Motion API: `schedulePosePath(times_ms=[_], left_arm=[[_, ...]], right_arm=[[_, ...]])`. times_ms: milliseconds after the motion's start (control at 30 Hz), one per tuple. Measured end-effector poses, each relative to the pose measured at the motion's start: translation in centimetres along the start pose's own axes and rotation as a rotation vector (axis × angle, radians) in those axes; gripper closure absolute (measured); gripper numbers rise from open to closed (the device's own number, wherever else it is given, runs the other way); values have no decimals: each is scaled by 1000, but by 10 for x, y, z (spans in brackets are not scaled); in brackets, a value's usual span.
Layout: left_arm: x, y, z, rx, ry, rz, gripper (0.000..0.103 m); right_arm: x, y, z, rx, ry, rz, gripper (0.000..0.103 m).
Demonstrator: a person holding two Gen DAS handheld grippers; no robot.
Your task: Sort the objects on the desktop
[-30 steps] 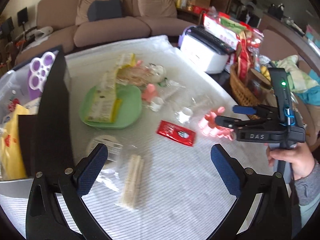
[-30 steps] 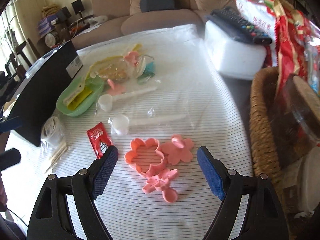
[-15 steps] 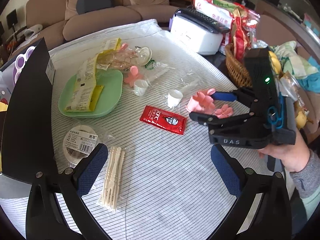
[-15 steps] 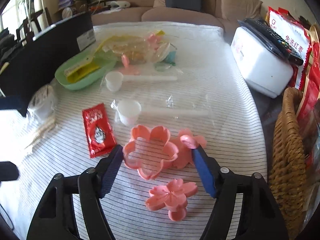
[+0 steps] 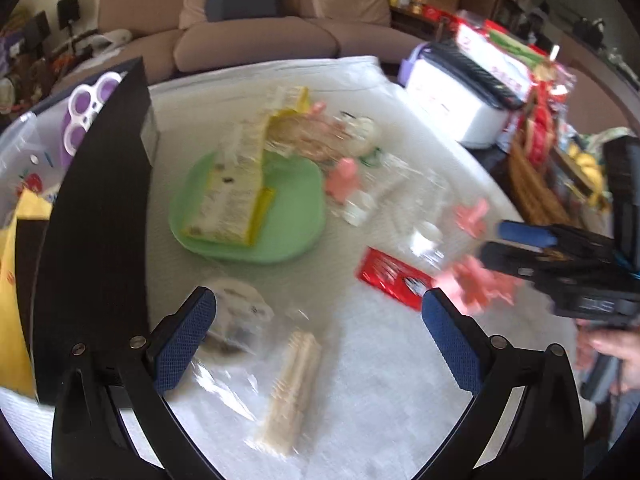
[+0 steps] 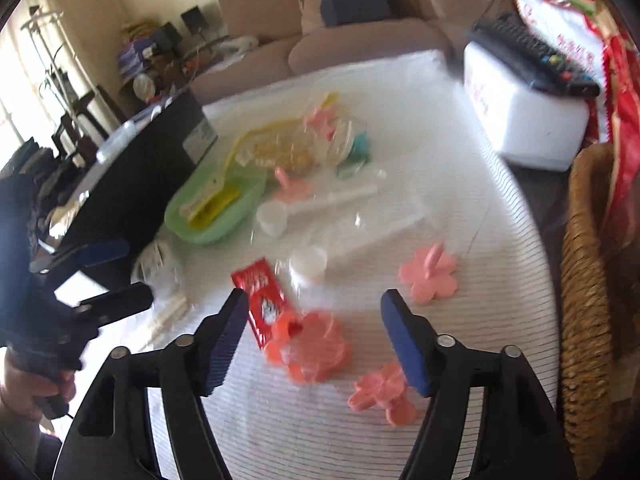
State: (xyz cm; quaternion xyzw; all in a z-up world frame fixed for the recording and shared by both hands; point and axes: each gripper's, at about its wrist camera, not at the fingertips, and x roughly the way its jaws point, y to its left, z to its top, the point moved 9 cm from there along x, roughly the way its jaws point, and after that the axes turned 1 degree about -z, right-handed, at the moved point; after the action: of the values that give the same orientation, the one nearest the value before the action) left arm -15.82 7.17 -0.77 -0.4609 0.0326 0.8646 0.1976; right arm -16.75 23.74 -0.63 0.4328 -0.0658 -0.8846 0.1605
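Far left, the left gripper (image 5: 320,312) hangs over the bench (image 5: 380,380), jaws wide and empty, a bag of pale sticks (image 5: 292,392) lying between them. Centre, the red sauce packet (image 6: 262,300) sits beside the pink flower-shaped ring (image 6: 308,346). The right gripper (image 6: 314,338) has its jaws opening around that ring, pads not touching it. I'd say centre the ring between the pads, keep clear of the packet, and close gently on its petals. Right of it lie the small pink flower (image 6: 384,394) and the flat pink flower (image 6: 428,274).
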Motion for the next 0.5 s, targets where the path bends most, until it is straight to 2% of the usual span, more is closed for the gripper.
schedulePosePath(times_ms=[100,167,267,367,400,433,500], left_arm=[[25,-3,15,64,33,30,0],[46,-5,19,135,77,78,1],[69,-3,19,205,132,155,16],[84,-3,15,235,165,166,28],[87,-3,15,243,170,176,39],[87,-3,16,235,163,161,61],[87,-3,16,197,175,131,94]], right_arm=[[-8,0,9,42,-36,23,29],[-6,2,8,45,-24,39,29],[-2,2,6,39,-6,36,29],[-3,-3,9,78,-13,63,29],[-5,-4,10,88,-17,69,29],[-6,-5,11,95,-20,74,29],[-8,-7,12,104,-24,79,29]])
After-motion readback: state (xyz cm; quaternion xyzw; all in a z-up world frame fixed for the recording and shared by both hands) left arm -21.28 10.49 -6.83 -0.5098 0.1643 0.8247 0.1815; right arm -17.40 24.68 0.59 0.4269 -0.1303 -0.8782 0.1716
